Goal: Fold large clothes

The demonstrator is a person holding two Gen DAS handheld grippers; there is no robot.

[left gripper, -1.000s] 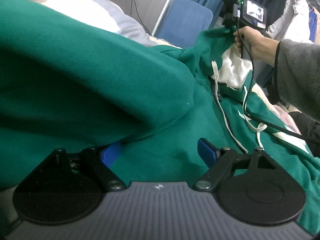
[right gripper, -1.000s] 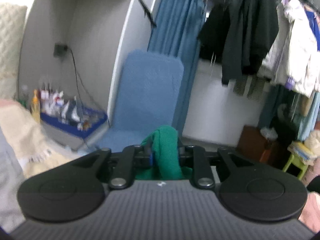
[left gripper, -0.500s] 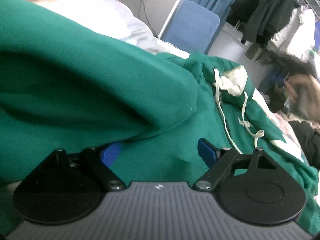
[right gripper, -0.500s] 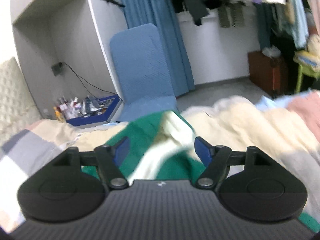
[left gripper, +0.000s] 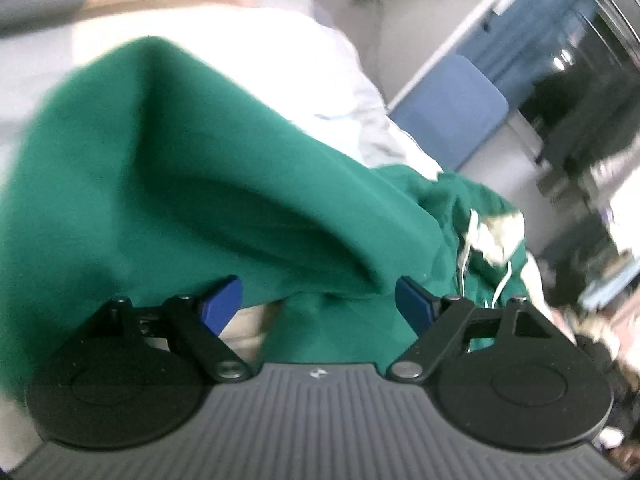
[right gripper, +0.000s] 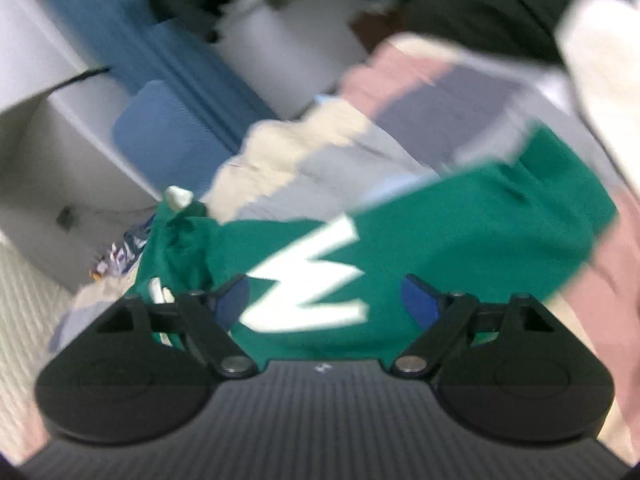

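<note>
Since the earlier frame, the right hand-held gripper [right gripper: 326, 300] has let go of the green hoodie [right gripper: 460, 232]; its jaws are opening above the fabric on the bed [right gripper: 440, 92]. Left hand-held gripper [left gripper: 318, 300] hangs released, apparently repositioning.

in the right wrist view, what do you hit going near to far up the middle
right gripper with jaws opening → green hoodie with its white letter → patchwork bedding → dark hanging clothes

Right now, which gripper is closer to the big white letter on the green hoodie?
Right. The right gripper, jaws opening, hangs just over the white letter. The left gripper sits over plain folds of the green hoodie; no letter shows there.
</note>
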